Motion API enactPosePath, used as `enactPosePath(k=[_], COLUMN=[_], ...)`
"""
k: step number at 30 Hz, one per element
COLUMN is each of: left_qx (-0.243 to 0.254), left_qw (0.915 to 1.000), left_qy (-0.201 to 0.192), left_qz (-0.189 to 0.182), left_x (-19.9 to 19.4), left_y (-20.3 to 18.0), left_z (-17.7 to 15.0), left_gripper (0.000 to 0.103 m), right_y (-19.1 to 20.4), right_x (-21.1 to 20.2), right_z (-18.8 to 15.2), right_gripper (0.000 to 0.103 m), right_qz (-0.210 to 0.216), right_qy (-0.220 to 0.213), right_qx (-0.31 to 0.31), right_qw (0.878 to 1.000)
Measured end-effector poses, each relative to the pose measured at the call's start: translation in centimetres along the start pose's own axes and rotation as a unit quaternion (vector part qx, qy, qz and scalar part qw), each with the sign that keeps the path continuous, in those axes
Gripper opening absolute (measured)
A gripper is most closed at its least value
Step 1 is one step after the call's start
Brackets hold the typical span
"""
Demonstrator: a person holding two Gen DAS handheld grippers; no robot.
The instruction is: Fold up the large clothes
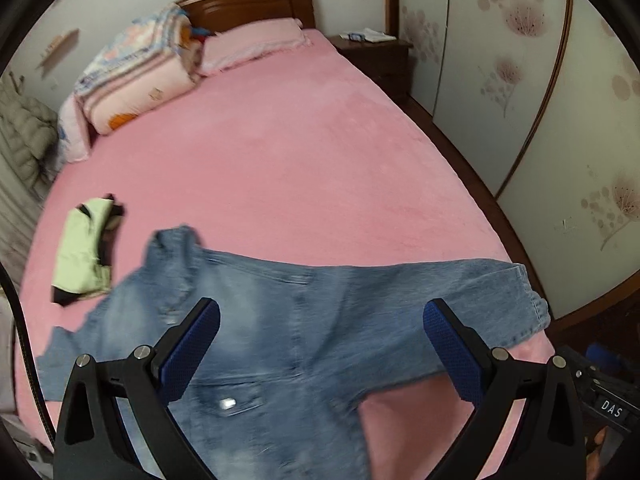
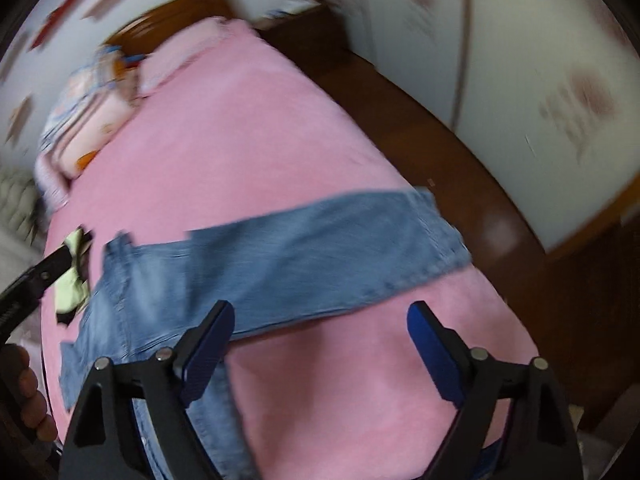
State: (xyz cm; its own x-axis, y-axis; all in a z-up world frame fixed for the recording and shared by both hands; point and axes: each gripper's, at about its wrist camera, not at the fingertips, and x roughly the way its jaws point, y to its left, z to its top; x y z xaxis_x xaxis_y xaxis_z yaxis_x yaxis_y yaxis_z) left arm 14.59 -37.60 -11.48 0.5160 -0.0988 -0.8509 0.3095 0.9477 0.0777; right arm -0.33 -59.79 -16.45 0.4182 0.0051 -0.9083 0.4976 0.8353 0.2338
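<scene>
Left wrist view: blue denim garment (image 1: 280, 320) is lying spread across the pink bed's (image 1: 300, 160) near edge, one sleeve reaching the right edge. Left tongs (image 1: 320, 344) and right tongs (image 2: 320, 344) are hovering wide open, gripping nothing.

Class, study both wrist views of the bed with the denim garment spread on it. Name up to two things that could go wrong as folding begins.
1. The denim garment has a sleeve reaching the bed's edge; a pull might drag it off the side.
2. The folded green garment lies close beside the denim; a sweeping fold could knock or cover it.
Both the left gripper and right gripper are open, holding nothing.
</scene>
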Motion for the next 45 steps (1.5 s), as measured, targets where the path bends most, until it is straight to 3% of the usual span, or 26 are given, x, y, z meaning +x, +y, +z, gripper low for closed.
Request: enactPosePath(k=[7, 12, 20, 21, 22, 23, 25, 28, 39, 45], left_qx=[0.007, 0.005, -0.001, -0.004, -0.006, -0.01, -0.017, -0.029, -0.067, -0.095], left_qw=[0.9996, 0.9986, 0.9977, 0.9976, 0.9975, 0.9974, 0.9971, 0.9967, 0.9951, 0.9936], left_qy=[0.023, 0.039, 0.042, 0.042, 0.043, 0.042, 0.041, 0.038, 0.012, -0.007], left_qz=[-0.014, -0.034, -0.054, -0.055, -0.056, -0.058, -0.061, -0.065, -0.071, -0.062], left_x=[8.4, 11.7, 12.8, 12.7, 12.6, 12.4, 12.0, 11.1, 5.6, 2.1], left_y=[-4.6, -6.4, -6.9, -6.8, -6.7, -6.5, -6.1, -5.2, 1.4, 10.2], left_z=[0.0, 0.0, -0.3, -0.3, -0.3, -0.3, -0.3, -0.3, -0.6, -2.5], left_gripper=[0.101, 0.101, 0.101, 0.101, 0.101, 0.101, 0.101, 0.101, 0.101, 0.101], right_y=[-9.3, -12.2, -13.8, -13.7, -13.6, -13.4, -13.1, -12.3, -3.3, 7.6], right_x=[8.2, 13.8, 18.2, 18.4, 18.5, 18.7, 18.4, 17.5, 7.9, 1.6], right_z=[-0.3, -0.1, 1.1, 1.3, 1.6, 2.0, 2.2, 2.9, 4.7, 4.5], right_gripper=[0.086, 0.071, 0.069, 0.061, 0.047, 0.041, 0.018, 0.01, 0.009, 0.009], right_qz=[0.042, 0.062, 0.069, 0.064, 0.056, 0.046, 0.044, 0.049, 0.069, 0.097], right_qy=[0.051, 0.077, 0.068, 0.067, 0.061, 0.061, 0.052, 0.035, -0.052, -0.101], right_qx=[0.14, 0.194, 0.234, 0.233, 0.228, 0.219, 0.204, 0.18, 0.055, -0.055], right_qw=[0.988, 0.976, 0.967, 0.968, 0.97, 0.973, 0.977, 0.982, 0.995, 0.989])
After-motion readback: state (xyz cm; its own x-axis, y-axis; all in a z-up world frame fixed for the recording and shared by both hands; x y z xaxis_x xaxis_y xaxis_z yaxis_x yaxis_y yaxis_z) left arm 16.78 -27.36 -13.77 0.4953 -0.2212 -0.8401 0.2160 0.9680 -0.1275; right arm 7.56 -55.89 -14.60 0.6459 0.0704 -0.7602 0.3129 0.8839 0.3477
